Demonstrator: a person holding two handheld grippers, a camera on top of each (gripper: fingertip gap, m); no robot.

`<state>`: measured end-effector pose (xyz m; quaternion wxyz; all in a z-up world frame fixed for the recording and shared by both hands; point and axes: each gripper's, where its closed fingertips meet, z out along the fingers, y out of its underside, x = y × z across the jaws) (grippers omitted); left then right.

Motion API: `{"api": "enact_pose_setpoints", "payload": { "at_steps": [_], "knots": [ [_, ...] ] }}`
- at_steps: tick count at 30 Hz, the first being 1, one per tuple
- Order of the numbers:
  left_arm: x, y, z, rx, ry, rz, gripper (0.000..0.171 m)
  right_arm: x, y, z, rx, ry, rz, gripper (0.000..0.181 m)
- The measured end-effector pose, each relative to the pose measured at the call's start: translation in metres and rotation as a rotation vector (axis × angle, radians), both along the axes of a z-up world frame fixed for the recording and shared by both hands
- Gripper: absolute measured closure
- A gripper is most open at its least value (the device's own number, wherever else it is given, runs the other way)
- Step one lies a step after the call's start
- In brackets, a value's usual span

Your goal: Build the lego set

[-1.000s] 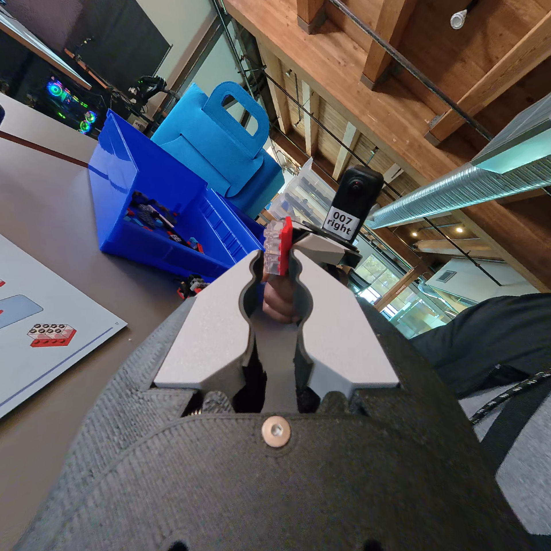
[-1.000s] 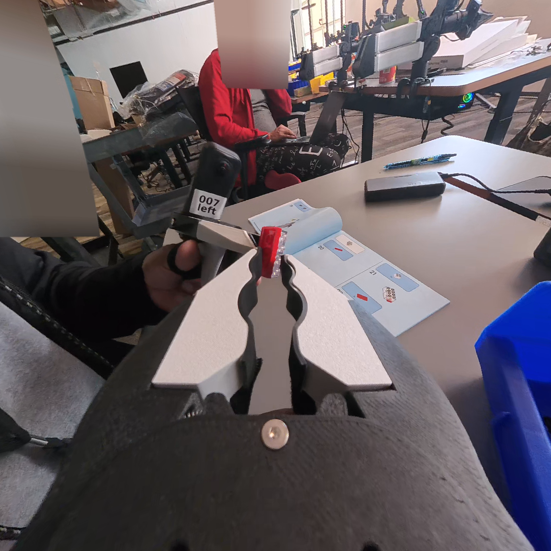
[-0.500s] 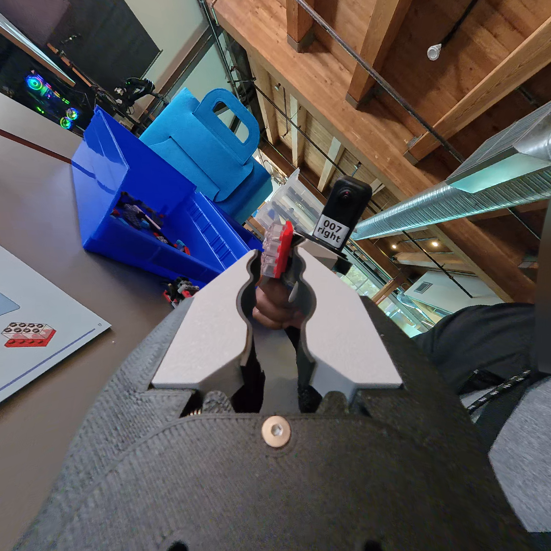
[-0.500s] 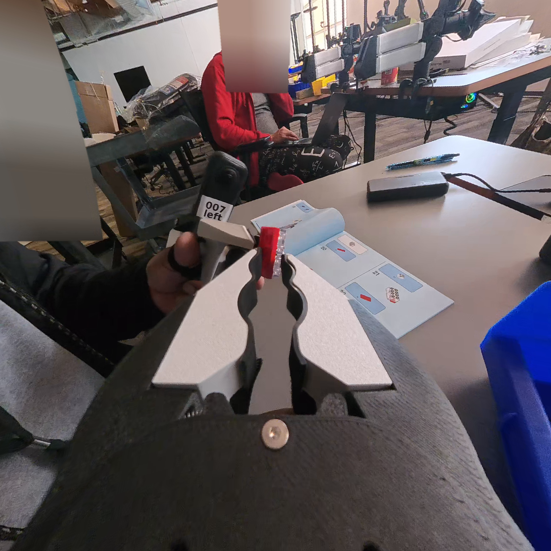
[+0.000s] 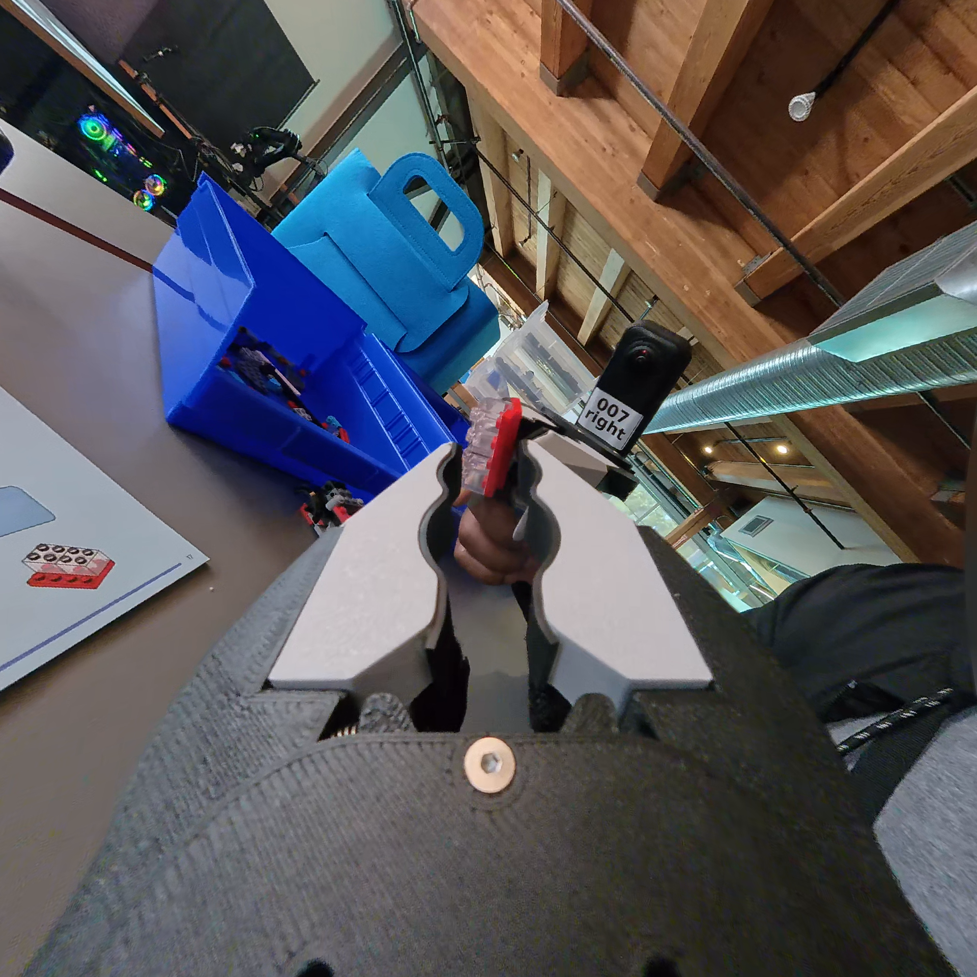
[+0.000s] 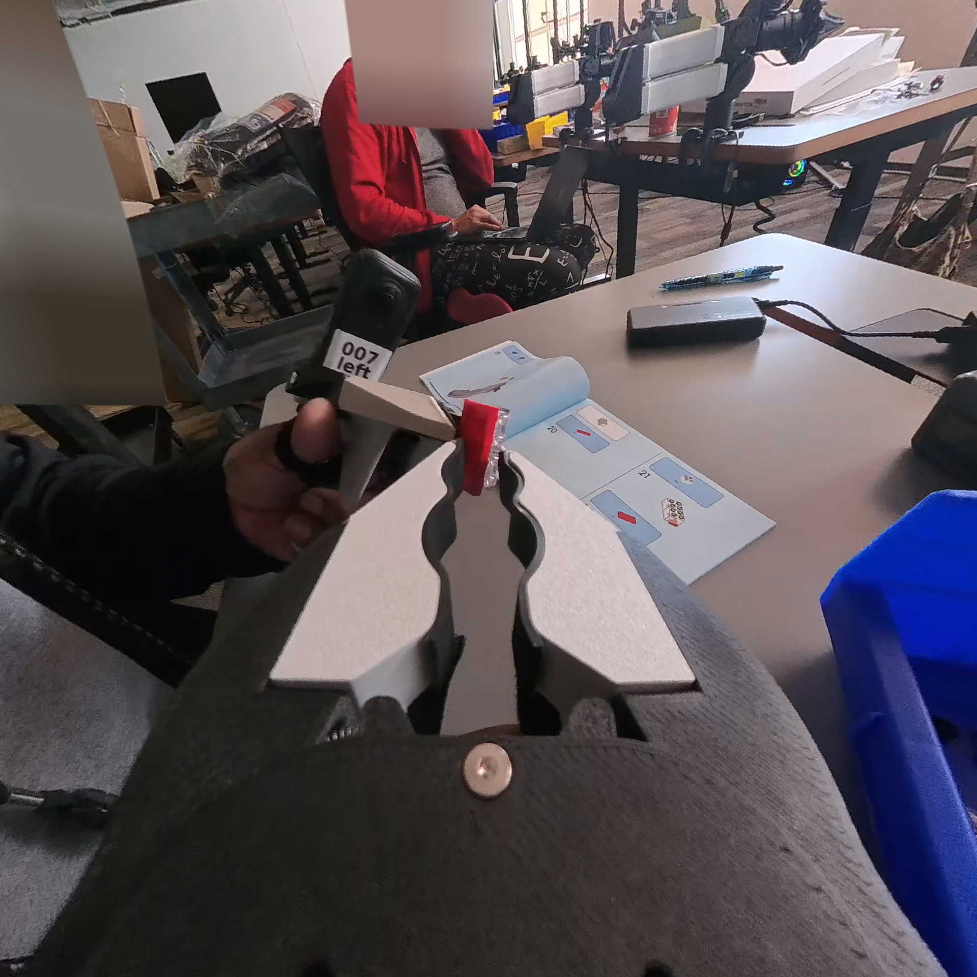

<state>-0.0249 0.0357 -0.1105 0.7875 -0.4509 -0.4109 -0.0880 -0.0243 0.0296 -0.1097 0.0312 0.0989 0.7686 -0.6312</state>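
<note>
Gripping both grippers' tips: red plate [image 5: 501,448] w/ clear brick [image 5: 480,445] stacked.

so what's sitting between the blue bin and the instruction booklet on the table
In the left wrist view, only bare table top lies between the blue bin and the instruction booklet. A small pile of lego pieces sits nearer, below the bin's front corner.
</note>
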Motion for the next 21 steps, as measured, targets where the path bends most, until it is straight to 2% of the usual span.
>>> {"api": "enact_pose_setpoints", "payload": {
  "at_steps": [5,10,21],
  "knots": [
    [0.0002,0.0004,0.0005,0.021,-0.012,-0.013,0.146,0.0001,-0.0003,-0.0016,0.013,0.012,-0.004,0.168],
    [-0.0027,-0.0003,-0.0038,0.009,-0.038,0.001,0.151,0.0000,-0.0022,-0.0049,0.038,0.039,-0.016,0.168],
    [0.0012,-0.0004,-0.0013,0.058,0.002,-0.023,0.153,0.0032,-0.0032,-0.0015,0.010,0.016,0.005,0.167]
  ]
}}
